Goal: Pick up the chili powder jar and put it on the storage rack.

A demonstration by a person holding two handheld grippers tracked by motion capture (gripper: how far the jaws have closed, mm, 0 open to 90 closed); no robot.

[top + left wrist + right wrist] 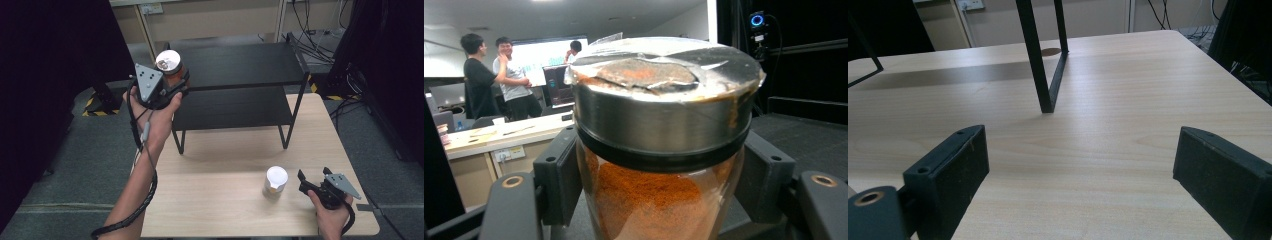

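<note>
1. The wooden table (240, 200) takes up the lower middle of the high view, with the person's forearms coming in from its near edge.
2. A black two-tier shelf (235, 90) stands on the far half of the table; one of its legs (1040, 75) meets the tabletop ahead of the right gripper.
3. The left gripper (165, 80) is raised at the shelf's left end, near the level of the top tier, and is clenched on a spice jar (169, 64).
4. The right gripper (311, 181) rests low near the table's right front corner with its jaws spread wide and nothing between them.
5. The spice jar (659, 150) has a metal lid and orange powder inside; both pads press on its glass just below the lid.
6. A white-capped jar (275, 182) stands upright on the table just left of the right gripper, apart from it.
</note>
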